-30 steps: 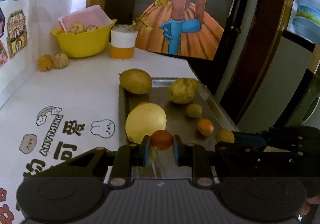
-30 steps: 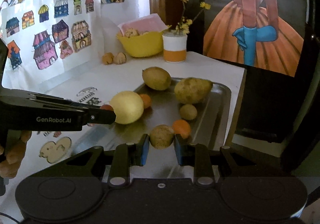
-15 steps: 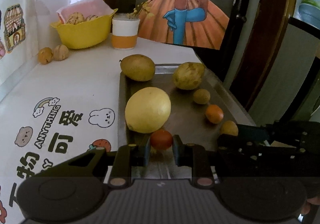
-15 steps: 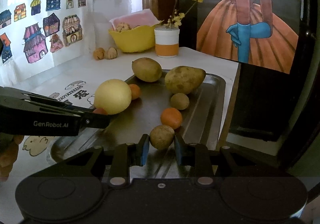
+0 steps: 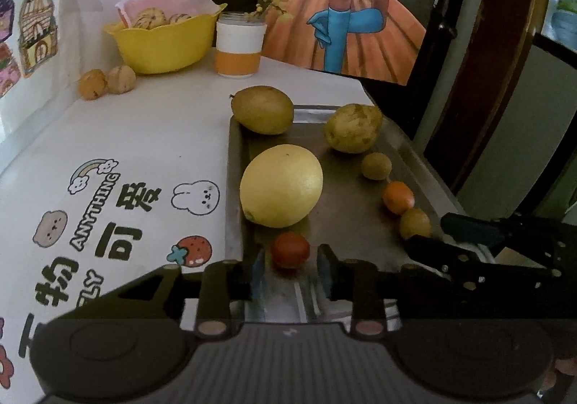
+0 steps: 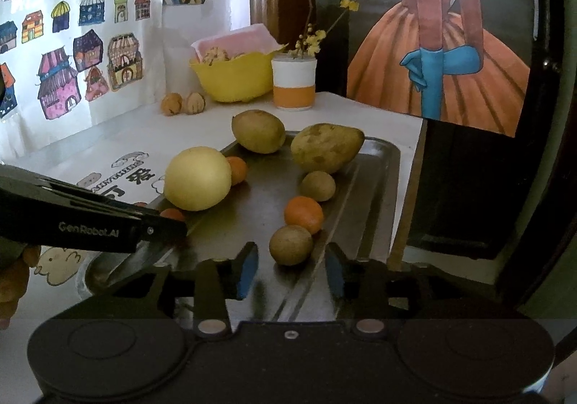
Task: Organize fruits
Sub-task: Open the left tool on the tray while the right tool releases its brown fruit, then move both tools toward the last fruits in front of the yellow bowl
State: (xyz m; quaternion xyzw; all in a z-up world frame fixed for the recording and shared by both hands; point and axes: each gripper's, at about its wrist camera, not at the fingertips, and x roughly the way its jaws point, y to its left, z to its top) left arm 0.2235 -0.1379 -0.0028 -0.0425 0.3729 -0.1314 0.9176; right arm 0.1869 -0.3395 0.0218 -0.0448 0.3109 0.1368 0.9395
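Note:
A metal tray (image 5: 353, 223) (image 6: 375, 166) holds several fruits. A small red fruit (image 5: 290, 249) rests on the tray between the fingers of my open left gripper (image 5: 291, 272), with gaps on both sides. Just behind it lies a big yellow fruit (image 5: 281, 186) (image 6: 197, 178). In the right wrist view a small brown fruit (image 6: 290, 244) sits on the tray between the spread fingers of my open right gripper (image 6: 291, 270), untouched. An orange fruit (image 6: 304, 214) (image 5: 398, 197) lies right behind it, then another small brown fruit (image 6: 318, 185) and two large greenish-brown fruits (image 6: 258, 131) (image 6: 326, 147).
A yellow bowl (image 5: 162, 43) of walnuts and a white-and-orange cup (image 5: 238, 50) stand at the back of the white table (image 5: 144, 137). Two loose walnuts (image 5: 106, 82) lie by the wall. The table's right edge drops off beside the tray. A hand (image 6: 14, 278) holds the left gripper.
Both grippers have opened. The red fruit and the small brown fruit, held a second ago, now rest on the tray. Both grippers came down and forward to the tray.

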